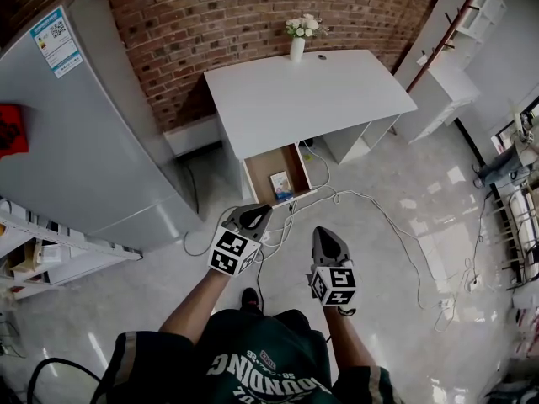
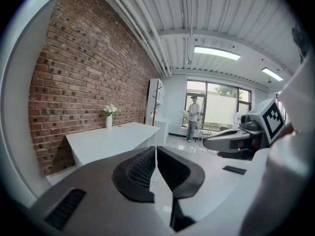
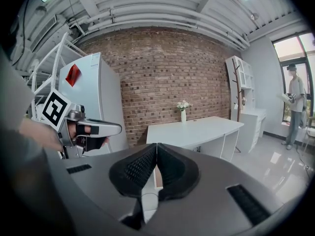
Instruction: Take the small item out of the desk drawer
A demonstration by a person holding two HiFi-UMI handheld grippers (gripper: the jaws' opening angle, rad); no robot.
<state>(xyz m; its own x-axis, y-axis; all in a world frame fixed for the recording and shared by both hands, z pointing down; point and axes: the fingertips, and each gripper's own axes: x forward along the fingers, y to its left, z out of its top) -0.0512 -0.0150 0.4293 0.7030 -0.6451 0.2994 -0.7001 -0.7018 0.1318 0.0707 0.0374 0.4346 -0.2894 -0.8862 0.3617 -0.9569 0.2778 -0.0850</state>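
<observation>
Two grippers: left gripper (image 1: 256,214), right gripper (image 1: 325,233), lower centre, jaws together, empty.
drawer (image 1: 253,180): open under desk (image 1: 312,91), centre.
small item (image 1: 280,182): inside drawer; I can't make out what.

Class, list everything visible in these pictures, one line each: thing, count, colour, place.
desk: one, white, against the brick wall
drawer: one, wood-lined, open under the desk
small item: one, pale, inside the drawer
vase of flowers: one, white, desk's far edge
refrigerator: one, grey, left of desk
cables: several, white, on the floor
shelf unit: one, white, right of desk
person: one, standing by the window
left gripper: one, grey, fingers shut, empty
right gripper: one, grey, fingers shut, empty
</observation>
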